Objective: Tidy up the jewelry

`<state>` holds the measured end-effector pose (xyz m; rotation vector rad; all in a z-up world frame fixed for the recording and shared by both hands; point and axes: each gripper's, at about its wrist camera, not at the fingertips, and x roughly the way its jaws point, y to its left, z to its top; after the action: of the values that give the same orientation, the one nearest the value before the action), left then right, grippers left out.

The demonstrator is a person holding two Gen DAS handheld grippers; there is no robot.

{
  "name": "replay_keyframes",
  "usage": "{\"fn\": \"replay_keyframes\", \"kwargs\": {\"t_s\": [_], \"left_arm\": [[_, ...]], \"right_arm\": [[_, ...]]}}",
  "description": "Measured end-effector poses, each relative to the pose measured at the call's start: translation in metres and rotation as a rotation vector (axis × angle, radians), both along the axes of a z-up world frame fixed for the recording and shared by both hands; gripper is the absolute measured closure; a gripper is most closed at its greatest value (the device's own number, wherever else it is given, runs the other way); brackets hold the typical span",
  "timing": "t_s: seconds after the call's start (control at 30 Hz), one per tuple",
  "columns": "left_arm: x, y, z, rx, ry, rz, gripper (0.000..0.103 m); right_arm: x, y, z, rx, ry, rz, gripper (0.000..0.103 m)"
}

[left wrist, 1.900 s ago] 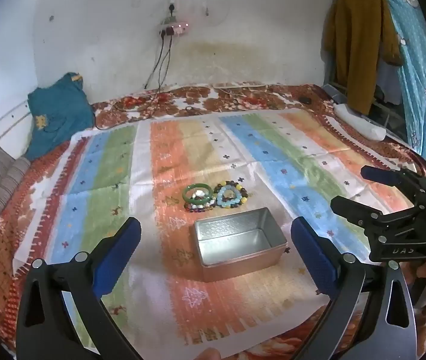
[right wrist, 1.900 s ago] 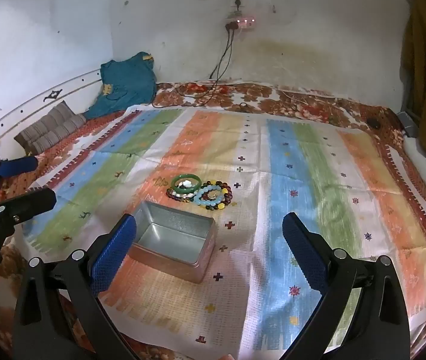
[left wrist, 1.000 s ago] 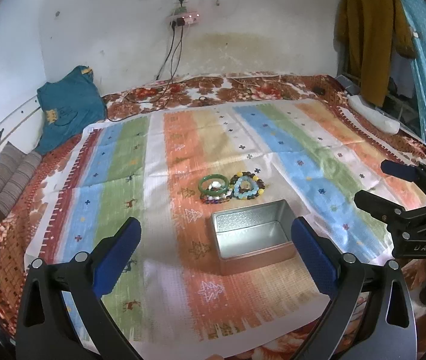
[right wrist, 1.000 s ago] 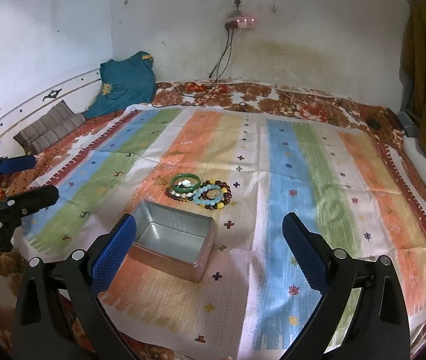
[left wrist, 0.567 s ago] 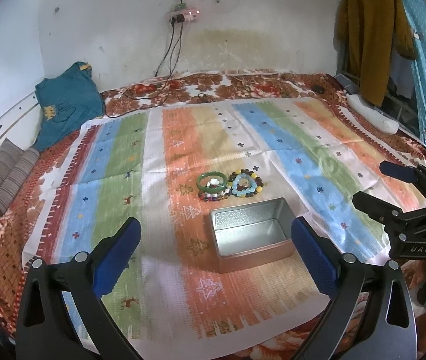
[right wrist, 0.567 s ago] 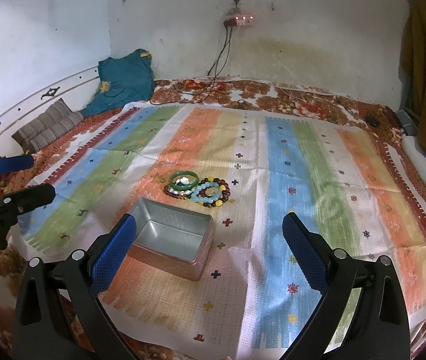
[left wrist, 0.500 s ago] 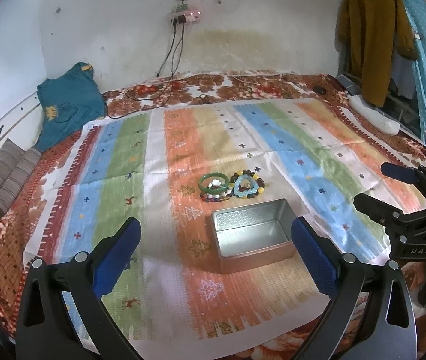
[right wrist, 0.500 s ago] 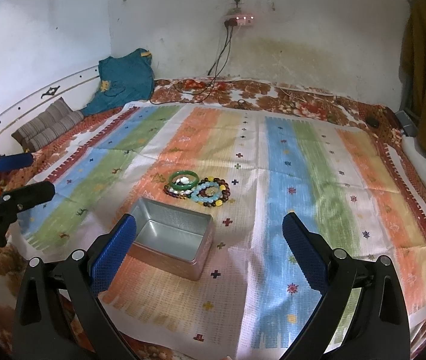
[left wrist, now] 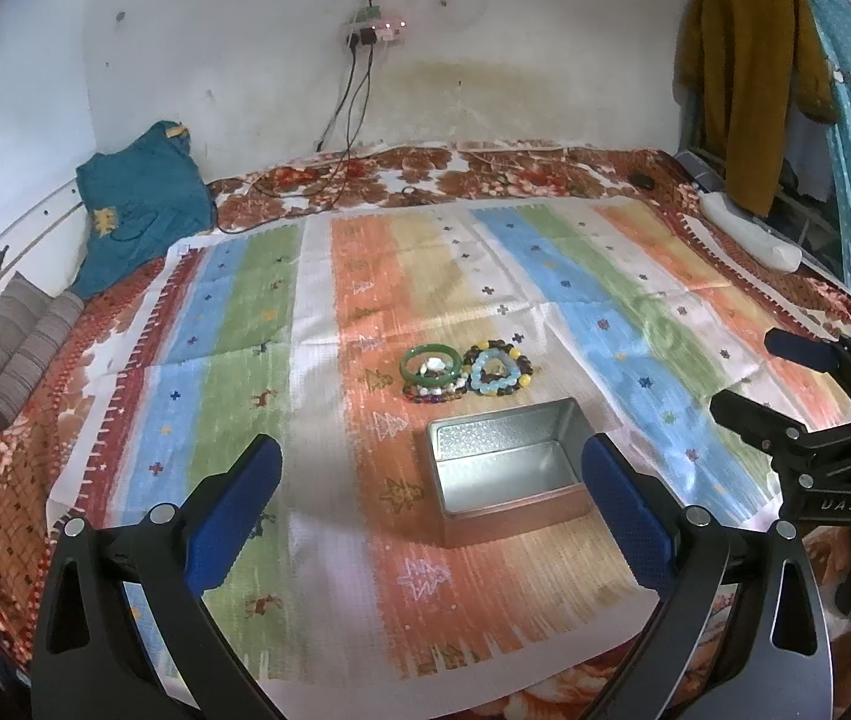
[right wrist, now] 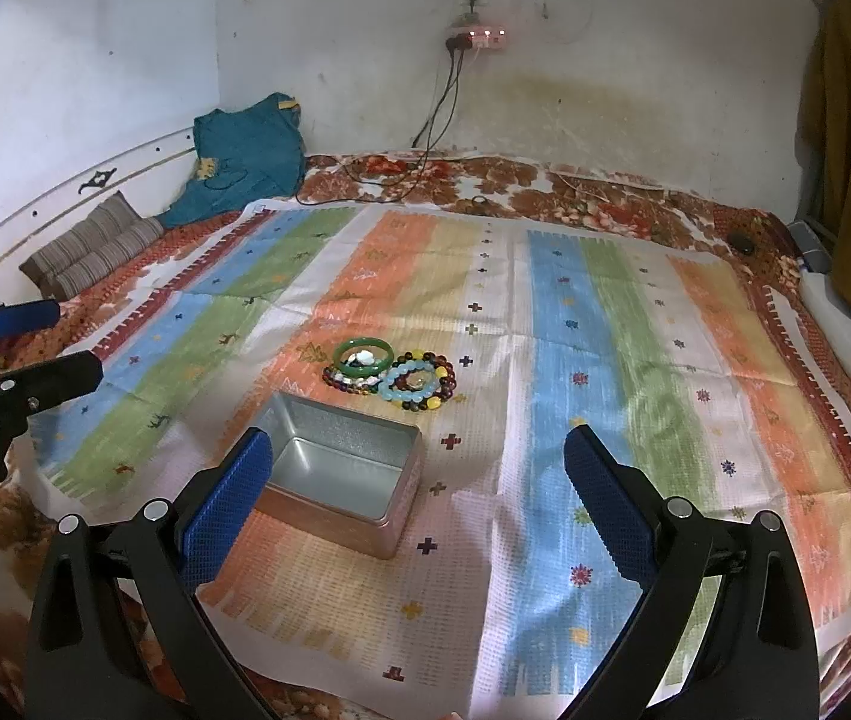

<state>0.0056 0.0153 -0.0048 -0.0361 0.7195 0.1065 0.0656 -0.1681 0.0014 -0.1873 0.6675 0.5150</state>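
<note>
A small pile of jewelry lies on the striped cloth: a green bangle (left wrist: 430, 361) (right wrist: 363, 354) beside a pale blue bead bracelet (left wrist: 492, 371) (right wrist: 410, 385), over dark and multicolour bead bracelets. An open, empty metal tin (left wrist: 506, 468) (right wrist: 338, 471) sits just in front of the pile. My left gripper (left wrist: 425, 498) hovers open above the near edge of the cloth, the tin between its blue pads. My right gripper (right wrist: 419, 492) is open too, with the tin by its left pad. Each gripper shows at the side of the other's view, the right gripper (left wrist: 785, 387) and the left gripper (right wrist: 44, 342).
The striped cloth (left wrist: 575, 276) covers a floral bedspread (right wrist: 605, 204). A teal garment (left wrist: 137, 204) and striped cushions (right wrist: 95, 246) lie at the back left. Cables hang from a wall socket (right wrist: 473, 36). Clothes (left wrist: 743, 60) hang at the right above a white object (right wrist: 845, 330).
Both views have shifted slightly; the left gripper drifted so the tin and bracelets sit a little further right in its view. Both grippers stay open, and the jewelry and tin have not moved.
</note>
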Motion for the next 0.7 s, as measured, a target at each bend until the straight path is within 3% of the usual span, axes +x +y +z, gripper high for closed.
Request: {"fn": "replay_keyframes", "kwargs": {"t_s": [0.7], "left_arm": [[0.033,0.025,-0.010,-0.015,0.066,0.131,0.005]], "right_arm": [[0.004,0.024,0.002,-0.057,0.006,0.038,0.004]]}}
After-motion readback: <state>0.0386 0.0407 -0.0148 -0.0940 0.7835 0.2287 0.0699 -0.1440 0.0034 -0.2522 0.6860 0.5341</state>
